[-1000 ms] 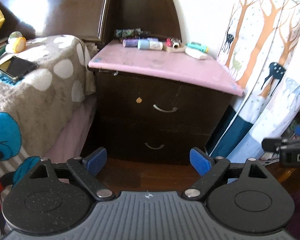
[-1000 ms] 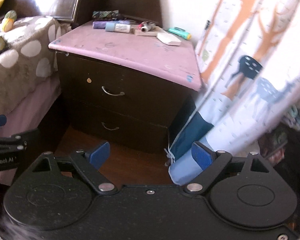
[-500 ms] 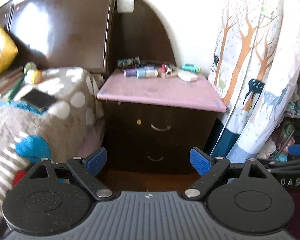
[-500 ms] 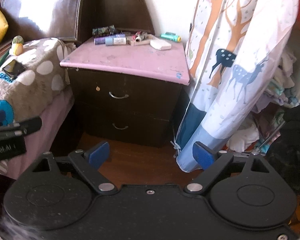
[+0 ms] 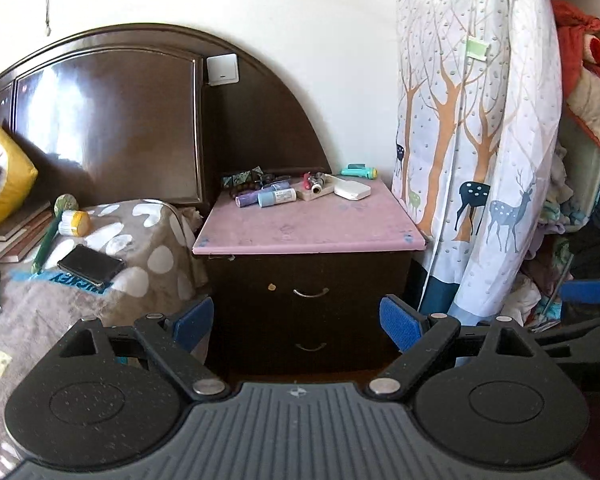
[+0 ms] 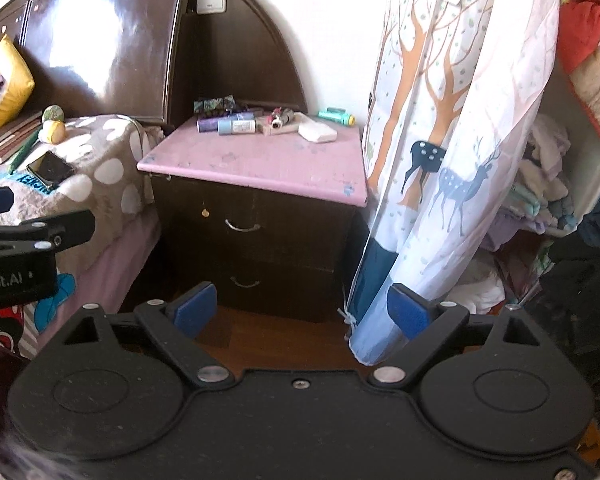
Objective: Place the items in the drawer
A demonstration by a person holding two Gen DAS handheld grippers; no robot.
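While both pairs of tongs hang back from the furniture, the nightstand [image 5: 308,280] stands straight ahead of them, its two drawers shut. The left tongs [image 5: 296,318] are spread wide and hold nothing; the right tongs [image 6: 300,310] are likewise wide apart and empty. The upper drawer handle [image 5: 311,292] sits almost dead centre between the left pads, so I'd judge the left hand the better lined up for the pull, the right one being off toward the deer-print curtain [image 6: 440,160].

The items wait along the back edge of the pink top [image 5: 300,224]: a purple tube [image 5: 249,199] and a pale blue tube [image 5: 277,197] lying crosswise, a white box [image 5: 352,190], and a teal flashlight [image 5: 358,171] at the back right corner. A small tray [image 5: 314,190] holds what may be thread spools, too small to tell.
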